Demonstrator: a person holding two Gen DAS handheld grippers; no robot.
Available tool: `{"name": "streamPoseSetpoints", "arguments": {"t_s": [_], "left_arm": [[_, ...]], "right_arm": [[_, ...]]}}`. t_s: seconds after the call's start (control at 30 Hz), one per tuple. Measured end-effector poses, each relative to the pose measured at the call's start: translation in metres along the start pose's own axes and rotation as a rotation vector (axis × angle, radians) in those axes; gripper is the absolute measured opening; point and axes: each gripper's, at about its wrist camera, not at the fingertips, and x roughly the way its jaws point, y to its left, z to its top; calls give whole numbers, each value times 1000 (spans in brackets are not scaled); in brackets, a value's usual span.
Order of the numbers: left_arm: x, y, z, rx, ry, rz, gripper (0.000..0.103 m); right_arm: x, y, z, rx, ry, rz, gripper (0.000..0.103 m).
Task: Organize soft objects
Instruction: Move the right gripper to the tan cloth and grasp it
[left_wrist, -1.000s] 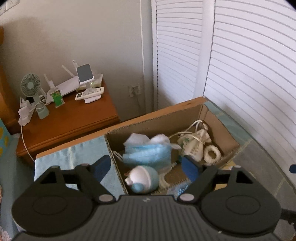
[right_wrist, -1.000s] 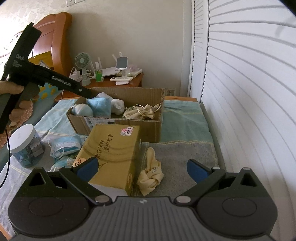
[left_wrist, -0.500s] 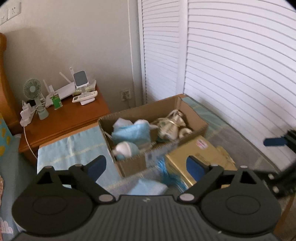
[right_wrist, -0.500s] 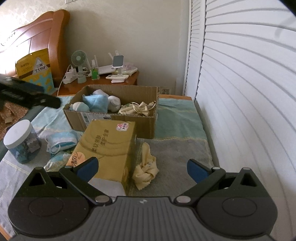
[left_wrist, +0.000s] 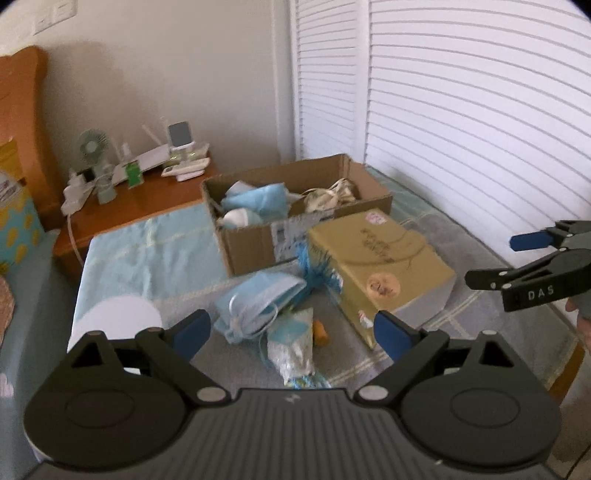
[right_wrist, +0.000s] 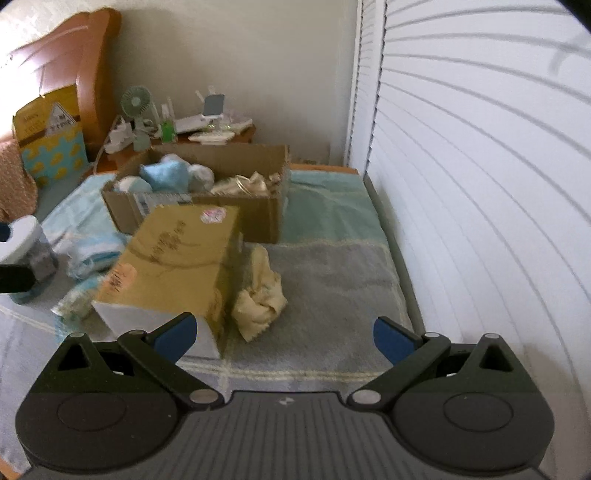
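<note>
My left gripper (left_wrist: 291, 332) is open and empty, hovering over a blue face mask (left_wrist: 258, 299) and a small crinkled packet (left_wrist: 291, 343) on the bed. Behind them a cardboard box (left_wrist: 258, 240) holds masks, a blue-and-white toy and cream pouches. My right gripper (right_wrist: 284, 334) is also open and empty, just short of a crumpled yellow cloth (right_wrist: 260, 291) that lies against a yellow tissue box (right_wrist: 177, 258). In the left wrist view the right gripper (left_wrist: 498, 258) shows at the right edge, beyond the tissue box (left_wrist: 376, 258).
A white-lidded jar (right_wrist: 33, 254) stands at the left on the grey-and-teal bedspread (right_wrist: 332, 280). White louvred doors (right_wrist: 480, 184) run along the right side. A wooden nightstand (left_wrist: 147, 206) with a fan and gadgets sits behind the bed, near a wooden headboard (right_wrist: 92, 74).
My left gripper has drawn back from above the cardboard box to over the loose masks, its jaws spreading a little wider. The right gripper has edged closer to the yellow cloth.
</note>
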Motion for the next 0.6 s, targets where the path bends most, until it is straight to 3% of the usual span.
{"name": "streamPoseSetpoints", "arguments": {"t_s": [0.13, 0.27, 0.33, 0.53, 0.6], "left_arm": [[8, -1, -8, -9, 22, 10, 95], [14, -1, -10, -24, 35, -10, 95], [18, -2, -11, -26, 40, -16, 95], [29, -3, -11, -38, 61, -31, 95], [33, -3, -11, -43, 68, -34, 95]], "right_arm": [[7, -4, -2, 0, -1, -17, 102], [13, -7, -2, -3, 1, 3, 92], [17, -9, -2, 1, 5, 18, 77], [30, -14, -1, 23, 29, 89, 53], [34, -16, -1, 37, 30, 126, 50]]}}
